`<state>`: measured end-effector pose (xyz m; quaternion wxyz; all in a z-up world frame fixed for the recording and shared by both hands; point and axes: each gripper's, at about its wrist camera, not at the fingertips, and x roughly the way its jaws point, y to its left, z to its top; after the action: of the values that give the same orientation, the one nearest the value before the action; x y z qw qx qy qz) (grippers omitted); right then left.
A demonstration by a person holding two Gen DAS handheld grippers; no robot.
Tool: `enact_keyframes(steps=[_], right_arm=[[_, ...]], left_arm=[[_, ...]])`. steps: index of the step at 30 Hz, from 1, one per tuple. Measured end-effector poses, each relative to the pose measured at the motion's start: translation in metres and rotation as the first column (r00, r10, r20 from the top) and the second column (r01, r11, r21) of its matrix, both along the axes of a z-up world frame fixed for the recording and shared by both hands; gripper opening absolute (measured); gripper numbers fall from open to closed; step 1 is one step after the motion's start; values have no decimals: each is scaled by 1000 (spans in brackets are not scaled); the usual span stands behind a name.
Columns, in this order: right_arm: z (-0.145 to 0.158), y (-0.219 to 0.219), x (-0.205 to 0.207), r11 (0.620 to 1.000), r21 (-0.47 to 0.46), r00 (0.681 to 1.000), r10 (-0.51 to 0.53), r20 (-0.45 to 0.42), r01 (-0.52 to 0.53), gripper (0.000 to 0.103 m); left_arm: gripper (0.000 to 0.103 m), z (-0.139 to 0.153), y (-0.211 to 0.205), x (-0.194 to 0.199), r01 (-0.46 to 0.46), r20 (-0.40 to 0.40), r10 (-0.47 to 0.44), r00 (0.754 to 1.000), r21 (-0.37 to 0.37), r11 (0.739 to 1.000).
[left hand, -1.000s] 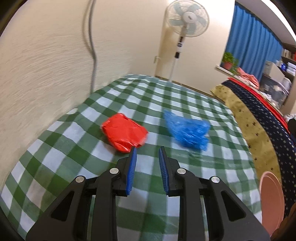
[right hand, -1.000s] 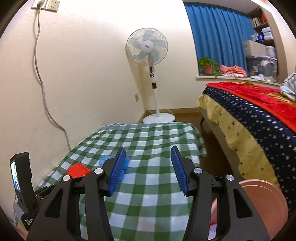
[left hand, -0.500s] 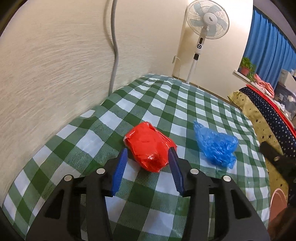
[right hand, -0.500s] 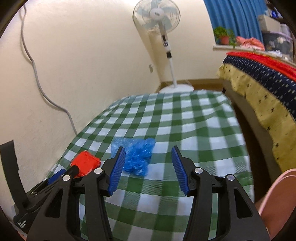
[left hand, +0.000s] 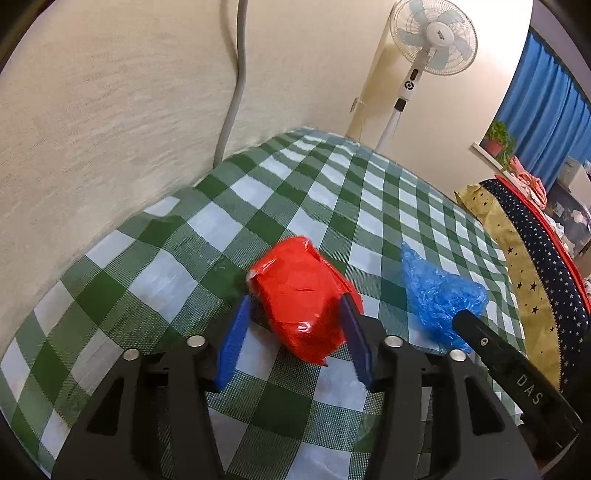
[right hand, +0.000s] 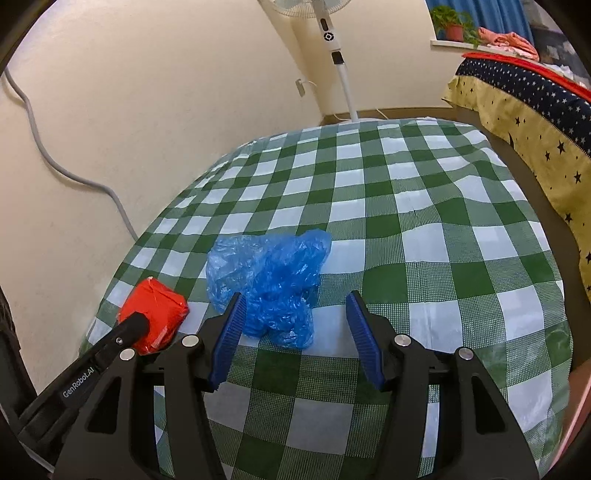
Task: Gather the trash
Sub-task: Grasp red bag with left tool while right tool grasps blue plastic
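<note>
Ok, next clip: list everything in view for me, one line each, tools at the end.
red wrapper: 1, red, on the checked cloth, between the left tool's fingers
blue plastic bag: 1, blue, crumpled on the cloth, right of the red wrapper
checked cloth: 1, green and white, covers the table
standing fan: 1, white, on the floor beyond the table
cable: 1, grey, runs down the wall
potted plant: 1, green, on the sill
bedspread: 1, navy with stars, yellow edge, right of the table
left tool: 1, black with blue pads, open around the red wrapper
right tool: 1, black with blue pads, open at the blue plastic bag
</note>
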<state>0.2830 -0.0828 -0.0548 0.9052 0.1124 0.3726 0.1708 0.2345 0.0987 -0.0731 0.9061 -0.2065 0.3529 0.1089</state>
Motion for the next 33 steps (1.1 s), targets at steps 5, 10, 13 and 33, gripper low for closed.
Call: enact_keyframes(steps=[5, 10, 13, 33], right_arm=[[-4, 3, 4, 1000, -7, 1000, 16, -22, -16, 38], [-2, 9, 1, 998, -6, 998, 56, -13, -56, 8], [5, 8, -7, 998, -12, 998, 60, 10, -59, 6], [81, -43, -106, 991, -106, 987, -63, 148, 79, 6]], left_arm=[[53, -4, -3, 6, 31, -27, -31, 999, -6, 1000], [40, -4, -4, 5, 49, -10, -50, 999, -25, 998], [36, -1, -5, 4, 62, 7, -62, 998, -30, 998], [32, 55, -43, -52, 179, 100, -183, 978, 51, 983]])
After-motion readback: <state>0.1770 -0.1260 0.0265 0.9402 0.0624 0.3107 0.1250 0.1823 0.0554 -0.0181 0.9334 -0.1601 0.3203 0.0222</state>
